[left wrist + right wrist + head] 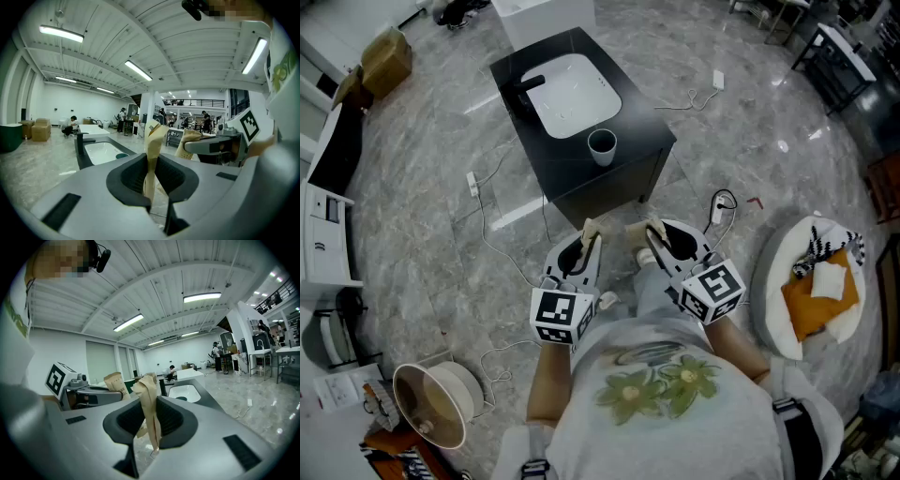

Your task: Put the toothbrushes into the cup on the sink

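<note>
Both grippers are held close to the person's chest, a step away from the sink. My left gripper [584, 246] [151, 176] is shut on a toothbrush in a tan paper wrapper [590, 228] [153, 150] that stands upright between its jaws. My right gripper [653, 242] [149, 420] is shut on a second paper-wrapped toothbrush [637, 227] [147, 404]. Each gripper shows in the other's view, side by side. The white sink [570, 94] [101, 152] [183, 392] sits in a black cabinet ahead. A pale cup [602, 146] stands on the cabinet top at the near right corner.
Cables and a power strip [472, 184] lie on the marble floor left of the cabinet; another cable [722, 208] lies to its right. A round white seat with an orange cloth [811, 286] stands right. A bowl-shaped heater [431, 403] and shelves are at the left.
</note>
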A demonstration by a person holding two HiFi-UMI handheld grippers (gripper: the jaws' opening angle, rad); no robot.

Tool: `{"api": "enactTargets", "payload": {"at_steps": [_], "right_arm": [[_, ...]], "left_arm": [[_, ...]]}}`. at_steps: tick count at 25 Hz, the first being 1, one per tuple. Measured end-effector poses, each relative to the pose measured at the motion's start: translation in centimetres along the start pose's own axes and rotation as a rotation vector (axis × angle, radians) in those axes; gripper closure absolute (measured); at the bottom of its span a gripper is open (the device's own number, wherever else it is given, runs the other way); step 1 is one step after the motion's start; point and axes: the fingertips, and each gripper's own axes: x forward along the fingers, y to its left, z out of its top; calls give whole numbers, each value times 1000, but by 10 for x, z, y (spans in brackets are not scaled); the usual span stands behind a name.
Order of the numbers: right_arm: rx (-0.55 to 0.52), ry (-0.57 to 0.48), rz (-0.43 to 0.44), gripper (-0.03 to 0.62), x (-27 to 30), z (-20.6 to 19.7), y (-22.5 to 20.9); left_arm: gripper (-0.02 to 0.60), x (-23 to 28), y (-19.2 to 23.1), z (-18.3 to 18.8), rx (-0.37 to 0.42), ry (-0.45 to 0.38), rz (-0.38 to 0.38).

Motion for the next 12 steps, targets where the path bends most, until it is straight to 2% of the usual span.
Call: {"api": "enactTargets", "payload": {"at_steps": [12], "right_arm": [[5, 32, 64, 505, 42, 25, -68]], "left_arm": [[518, 74, 31, 32, -28, -21, 65]]}}
